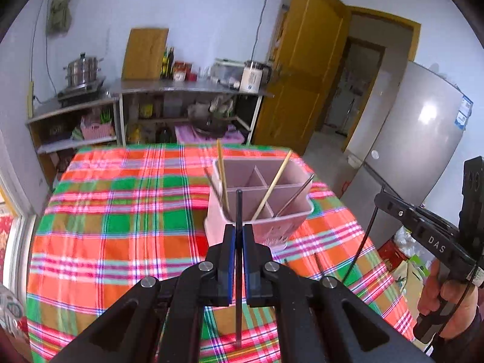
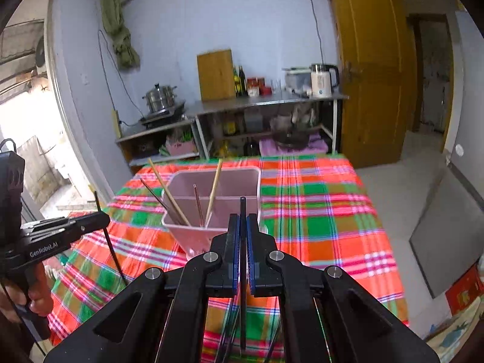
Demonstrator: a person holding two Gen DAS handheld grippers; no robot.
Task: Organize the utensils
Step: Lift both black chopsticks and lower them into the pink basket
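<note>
The pink utensil caddy (image 1: 260,208) stands upright on the plaid tablecloth (image 1: 121,211), toward the table's far right part in my left wrist view. It is a pale pink plastic box split by inner walls into compartments. 2 light wooden chopsticks (image 1: 222,175) lean out of it at different angles, and a thin dark metal one (image 1: 298,195) leans toward its right corner; my right wrist view also shows a slim copper-coloured stick (image 2: 198,202) standing inside.

My left gripper (image 1: 239,233) is clamped on a black chopstick (image 1: 239,260) that stands nearly upright between the blue pads, its top just in front of the caddy's near wall. My right gripper (image 2: 243,224) is closed on another black chopstick (image 2: 243,272), also upright, its tip level with the caddy's near right edge. More thin sticks lie on the cloth under my right gripper, blurred.

The cloth to the left of the caddy is open in the left view. The table's right edge drops to bare floor near a silver refrigerator (image 1: 423,139). Beyond the far edge stand steel shelves (image 1: 181,90) with a steamer pot (image 1: 81,69) and a kettle (image 1: 252,77).
</note>
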